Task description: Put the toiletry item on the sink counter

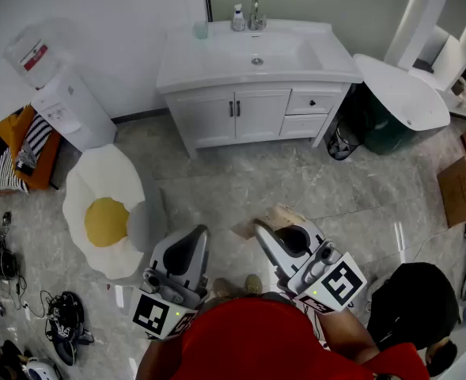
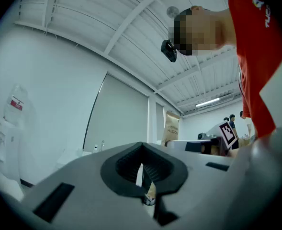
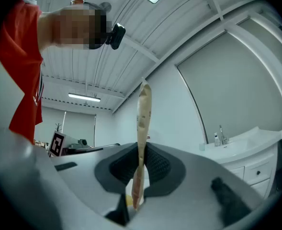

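Note:
The toiletry item is a flat tan paper packet (image 3: 143, 119) standing upright between my right gripper's (image 3: 140, 172) pads, which are shut on its lower part. In the head view the packet (image 1: 276, 215) sticks out ahead of the right gripper (image 1: 286, 242), low in the picture above the grey floor. My left gripper (image 1: 187, 253) hangs beside it, shut with nothing in it; its own view shows its jaws (image 2: 141, 172) together and the packet (image 2: 172, 127) off to the right. The white sink counter (image 1: 185, 58) stands far ahead by the wall, well apart from both grippers.
On the counter stand a faucet (image 1: 255, 12), a soap bottle (image 1: 238, 18) and a cup (image 1: 201, 30). A water dispenser (image 1: 58, 93) and an egg-shaped cushion (image 1: 106, 212) are at left, a white tub (image 1: 403, 89) and a cardboard box (image 1: 462, 184) at right. Clothes and cables lie far left.

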A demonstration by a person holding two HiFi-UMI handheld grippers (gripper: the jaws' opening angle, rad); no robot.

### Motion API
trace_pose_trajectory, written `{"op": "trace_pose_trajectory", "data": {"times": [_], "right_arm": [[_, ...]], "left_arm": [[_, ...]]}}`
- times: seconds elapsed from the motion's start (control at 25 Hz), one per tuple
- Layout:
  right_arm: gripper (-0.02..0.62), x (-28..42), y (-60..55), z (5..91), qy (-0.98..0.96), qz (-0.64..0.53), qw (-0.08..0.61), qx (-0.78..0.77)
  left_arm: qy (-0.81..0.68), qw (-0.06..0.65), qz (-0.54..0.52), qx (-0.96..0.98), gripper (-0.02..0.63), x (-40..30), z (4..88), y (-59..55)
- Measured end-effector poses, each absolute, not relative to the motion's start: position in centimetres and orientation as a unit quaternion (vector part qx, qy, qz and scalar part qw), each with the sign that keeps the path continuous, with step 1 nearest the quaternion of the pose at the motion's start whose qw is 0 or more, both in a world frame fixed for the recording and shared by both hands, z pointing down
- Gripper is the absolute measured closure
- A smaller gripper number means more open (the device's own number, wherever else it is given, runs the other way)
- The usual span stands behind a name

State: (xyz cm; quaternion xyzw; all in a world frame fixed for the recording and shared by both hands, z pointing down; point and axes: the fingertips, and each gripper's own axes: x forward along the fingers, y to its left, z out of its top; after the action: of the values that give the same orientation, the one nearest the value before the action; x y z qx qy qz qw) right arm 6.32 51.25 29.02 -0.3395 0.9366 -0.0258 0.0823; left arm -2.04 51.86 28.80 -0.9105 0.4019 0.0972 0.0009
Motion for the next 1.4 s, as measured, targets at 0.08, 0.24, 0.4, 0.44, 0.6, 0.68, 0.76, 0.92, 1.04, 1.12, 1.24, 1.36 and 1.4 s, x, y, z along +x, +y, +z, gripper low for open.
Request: {"op": "trace_pose_trajectory", "data": {"times": [0.08,0.24,0.4,0.44,0.6,0.68,0.76,0.92,1.04,1.12,1.24,1.36,1.4], "right_arm": [[0.549,6.5,51.1,29.0,0.936,-0.025,0.083,-0.34],[0.549,7.0,50.8,28.9,0.936,-0.026,0.085,-0.341],[0.549,7.4,50.3,28.9,0.936,-0.025,0.087,-0.34],[0.549,7.5,50.1,28.9,0.936,-0.025,0.088,-0.34],[0.549,8.4,49.1,28.9,0.934,-0.032,0.096,-0.342],[0.549,9.0,48.5,28.6,0.935,-0.033,0.1,-0.34],[0.549,9.5,47.8,28.2,0.936,-0.03,0.103,-0.336],[0.549,10.0,46.4,27.7,0.939,-0.017,0.102,-0.328],[0.549,10.0,45.1,27.6,0.941,-0.012,0.1,-0.324],[0.549,9.8,44.1,27.7,0.942,-0.013,0.097,-0.321],[0.549,9.2,42.1,28.2,0.943,-0.016,0.09,-0.319],[0.549,8.4,39.6,28.8,0.944,-0.018,0.086,-0.319],[0.549,8.1,38.7,28.9,0.944,-0.017,0.084,-0.319]], "left_arm": [[0.399,0.002,0.098,-0.912,0.589,-1.8,28.7,51.7],[0.397,0.004,0.095,-0.913,0.589,-1.2,28.6,51.5],[0.399,0.004,0.093,-0.912,0.589,-0.9,28.6,50.9],[0.4,0.003,0.092,-0.912,0.589,-0.9,28.6,50.7],[0.403,0.002,0.091,-0.911,0.589,-0.5,28.6,49.7],[0.405,0.004,0.092,-0.91,0.589,-0.1,28.3,49.1],[0.408,0.008,0.091,-0.909,0.589,0.2,28.0,48.5],[0.413,0.016,0.092,-0.906,0.589,0.7,27.6,47.2],[0.418,0.018,0.097,-0.903,0.589,0.5,27.4,46.1],[0.422,0.018,0.102,-0.901,0.589,0.2,27.2,45.0],[0.425,0.018,0.106,-0.899,0.589,-0.5,27.3,42.9],[0.426,0.017,0.109,-0.898,0.589,-1.3,27.7,40.2],[0.426,0.017,0.11,-0.898,0.589,-1.7,27.8,39.2]]}}
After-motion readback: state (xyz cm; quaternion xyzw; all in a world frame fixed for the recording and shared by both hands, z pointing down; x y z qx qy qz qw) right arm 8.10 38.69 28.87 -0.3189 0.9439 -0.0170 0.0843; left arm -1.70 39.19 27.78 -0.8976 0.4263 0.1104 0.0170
